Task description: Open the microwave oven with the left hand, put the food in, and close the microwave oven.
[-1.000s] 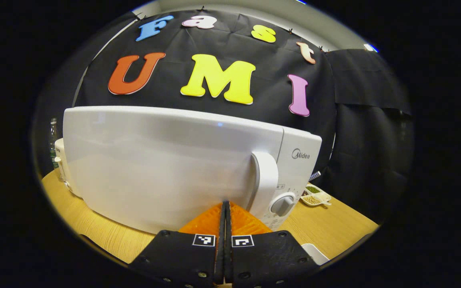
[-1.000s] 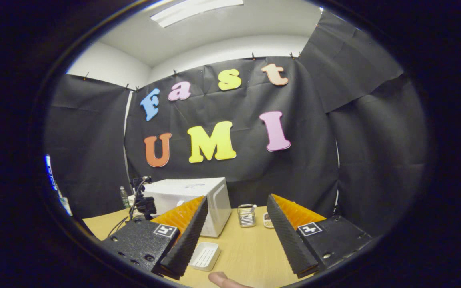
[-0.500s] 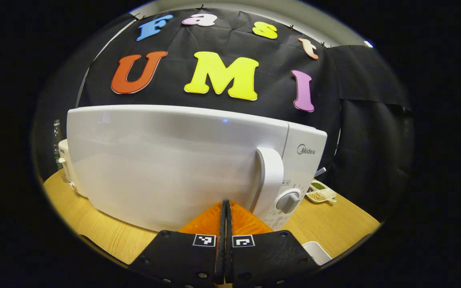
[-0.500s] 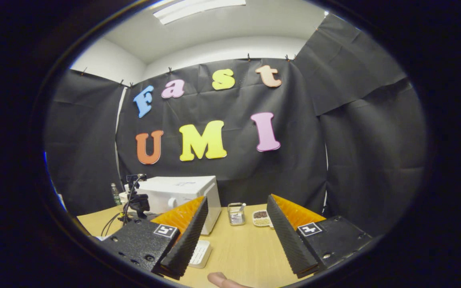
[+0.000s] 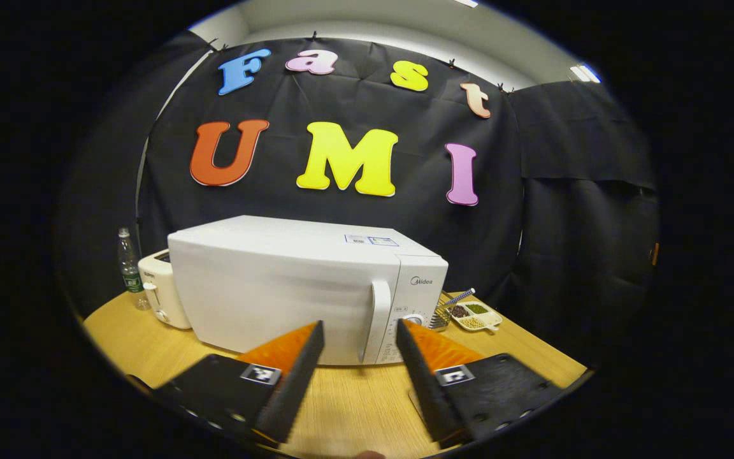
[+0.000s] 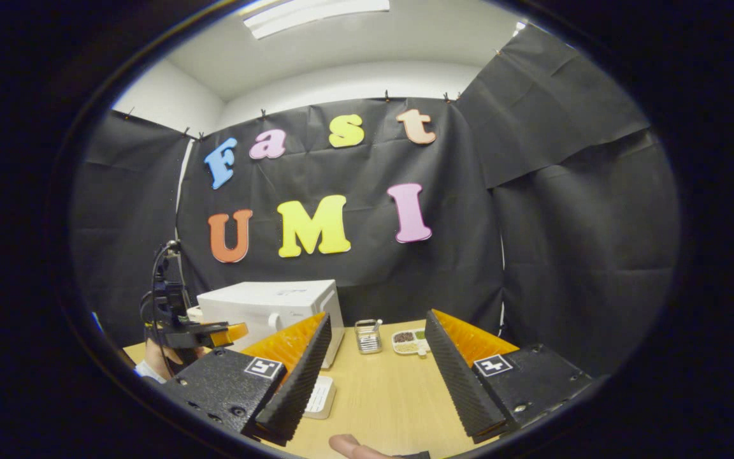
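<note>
Both jaws spread; left gripper view shows the microwave (image 5: 290,287) door's handle (image 5: 372,320) shut.

Smooth, glossy white plastic on the microwave oven (image 5: 290,287) and the toaster (image 5: 158,287) beside it. Pale wood-grain, matt, on the table (image 5: 354,408). Clear plastic for the bottle (image 5: 129,268). Creased matt black cloth on the booth wall (image 6: 571,229). Ribbed, rough texture on the right gripper's pads (image 6: 453,366).
</note>
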`<state>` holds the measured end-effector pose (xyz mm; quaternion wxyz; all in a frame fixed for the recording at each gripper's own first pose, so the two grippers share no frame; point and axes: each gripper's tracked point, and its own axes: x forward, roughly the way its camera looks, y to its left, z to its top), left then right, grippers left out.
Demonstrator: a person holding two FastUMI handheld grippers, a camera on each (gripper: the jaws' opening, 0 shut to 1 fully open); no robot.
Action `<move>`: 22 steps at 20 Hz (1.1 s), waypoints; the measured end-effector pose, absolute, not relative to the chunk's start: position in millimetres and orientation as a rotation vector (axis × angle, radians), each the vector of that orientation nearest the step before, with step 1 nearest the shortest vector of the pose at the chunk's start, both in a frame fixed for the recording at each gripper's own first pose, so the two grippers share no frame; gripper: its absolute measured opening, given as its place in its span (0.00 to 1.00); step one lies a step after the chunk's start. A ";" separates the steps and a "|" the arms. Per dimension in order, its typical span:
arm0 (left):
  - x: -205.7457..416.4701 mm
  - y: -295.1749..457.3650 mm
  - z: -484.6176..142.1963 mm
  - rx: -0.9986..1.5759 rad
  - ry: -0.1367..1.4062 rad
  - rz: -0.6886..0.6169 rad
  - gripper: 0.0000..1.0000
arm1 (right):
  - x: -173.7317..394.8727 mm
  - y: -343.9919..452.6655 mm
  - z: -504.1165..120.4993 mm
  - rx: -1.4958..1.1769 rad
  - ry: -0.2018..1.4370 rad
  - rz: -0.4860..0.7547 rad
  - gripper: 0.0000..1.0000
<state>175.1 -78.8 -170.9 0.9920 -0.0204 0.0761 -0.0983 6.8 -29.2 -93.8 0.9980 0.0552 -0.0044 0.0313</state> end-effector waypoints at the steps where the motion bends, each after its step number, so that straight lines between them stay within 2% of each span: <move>1: 162.7 -71.3 -164.8 -0.014 0.145 -0.167 0.95 | 2.4 -28.8 -90.9 0.110 -0.010 0.058 0.82; 2: 149.8 -66.9 -155.8 0.007 0.135 -0.153 0.93 | -3.4 -28.1 -87.7 0.106 -0.015 0.054 0.94; 7: 79.5 -52.8 -101.1 0.037 0.098 -0.113 0.93 | -31.8 -15.9 -65.9 0.069 -0.046 0.041 0.94; 12: 4.2 -47.0 -46.7 0.029 -0.011 -0.088 0.93 | -56.7 -4.1 -46.9 0.048 -0.081 0.018 0.94; 15: -36.1 -35.5 -20.5 0.003 -0.079 -0.067 0.93 | -69.9 16.0 -36.0 0.031 -0.088 0.047 0.94; 22: -104.5 -28.1 -20.6 -0.015 -0.136 -0.087 0.93 | -103.2 36.0 -18.2 -0.015 -0.154 0.072 0.94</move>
